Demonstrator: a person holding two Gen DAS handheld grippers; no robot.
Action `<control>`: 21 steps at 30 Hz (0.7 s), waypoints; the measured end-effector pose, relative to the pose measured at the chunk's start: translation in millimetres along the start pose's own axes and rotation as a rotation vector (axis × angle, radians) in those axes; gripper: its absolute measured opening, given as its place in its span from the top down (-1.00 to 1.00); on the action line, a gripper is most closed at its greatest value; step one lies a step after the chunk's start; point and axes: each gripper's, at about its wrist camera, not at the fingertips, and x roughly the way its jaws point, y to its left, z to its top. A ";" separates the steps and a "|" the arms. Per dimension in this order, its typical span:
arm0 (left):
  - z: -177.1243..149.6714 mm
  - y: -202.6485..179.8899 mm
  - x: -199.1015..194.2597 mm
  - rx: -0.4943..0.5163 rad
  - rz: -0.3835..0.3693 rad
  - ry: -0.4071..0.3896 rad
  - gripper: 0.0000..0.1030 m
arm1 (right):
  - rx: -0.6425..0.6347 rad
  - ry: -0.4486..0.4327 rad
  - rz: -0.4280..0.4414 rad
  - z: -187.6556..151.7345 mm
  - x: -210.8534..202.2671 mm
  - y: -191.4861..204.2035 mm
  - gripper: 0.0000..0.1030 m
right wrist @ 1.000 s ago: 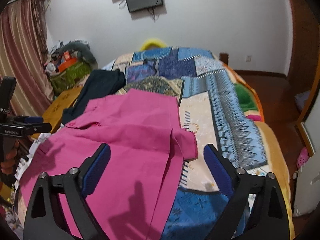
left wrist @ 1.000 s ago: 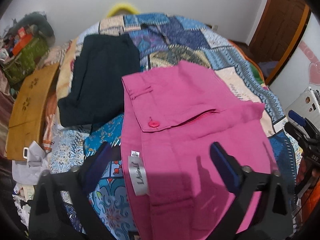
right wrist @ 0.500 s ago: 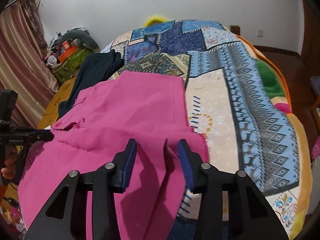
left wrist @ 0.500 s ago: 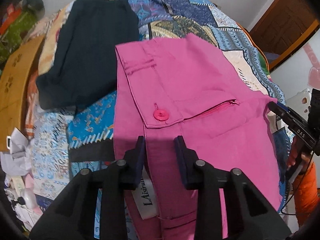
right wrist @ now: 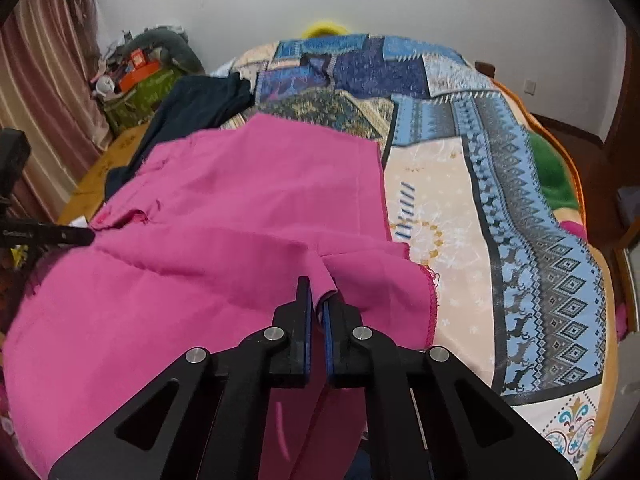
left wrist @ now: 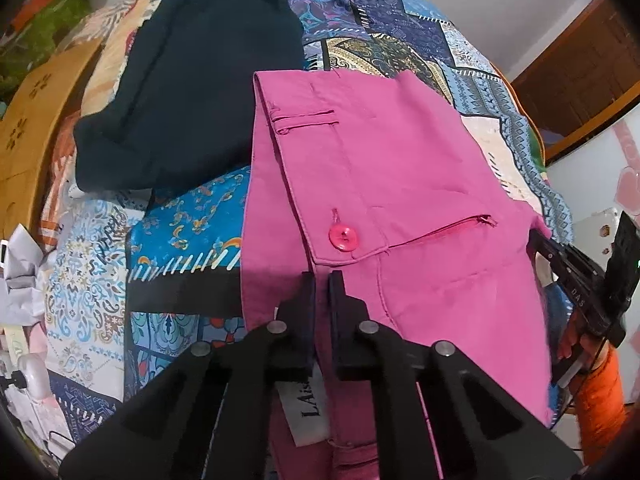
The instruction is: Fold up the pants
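Note:
Pink pants (left wrist: 400, 184) lie on a patterned bedspread, waistband and pink button (left wrist: 343, 237) toward me in the left wrist view. My left gripper (left wrist: 322, 280) is shut on the pants' waist just below the button, above a white label (left wrist: 306, 404). In the right wrist view the pants (right wrist: 224, 216) spread over the bed. My right gripper (right wrist: 316, 292) is shut on a pinched ridge of the pink fabric near its hem edge. The right gripper also shows at the right edge of the left wrist view (left wrist: 576, 276).
A folded dark navy garment (left wrist: 192, 80) lies on the bedspread (right wrist: 500, 184) beyond the pants on the left. A wooden board (left wrist: 28, 140) and clutter stand beside the bed on the left. A wooden door (left wrist: 580, 80) is at the right.
Both grippers went from wide open to shut on the pink pants, the left at the waistband, the right near the hem. Both moved down closer to the fabric.

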 end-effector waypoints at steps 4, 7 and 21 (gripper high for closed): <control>-5.7 -5.6 -0.4 0.024 0.064 -0.035 0.84 | 0.014 0.055 -0.011 -3.4 12.9 -5.2 0.93; -6.2 -9.0 1.2 0.049 0.089 -0.037 0.83 | 0.007 0.079 -0.020 -3.5 16.5 -4.6 0.92; 11.7 -1.8 -31.1 0.073 0.066 -0.075 0.31 | -0.011 -0.024 -0.012 4.3 -43.5 2.2 0.42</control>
